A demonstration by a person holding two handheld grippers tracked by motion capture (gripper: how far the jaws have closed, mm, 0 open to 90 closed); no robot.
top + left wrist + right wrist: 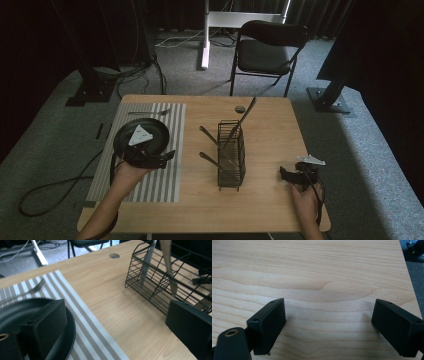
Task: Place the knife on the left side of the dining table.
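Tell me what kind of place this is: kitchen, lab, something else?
Looks like a lab or studio staged for recording, not a real kitchen: dark curtains around, cables on grey carpet, a folding chair, and one wooden table set with a striped placemat.

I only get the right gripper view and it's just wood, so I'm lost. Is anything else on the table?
Observer: Yes, a black wire rack stands mid-table, left of your right gripper.
Operator: Anything in it?
Observer: Utensils lean in it, and one long handle sticks up toward the far edge.
Operator: Where's the other gripper?
Observer: The left gripper is open at the edge of a black plate on a striped placemat.
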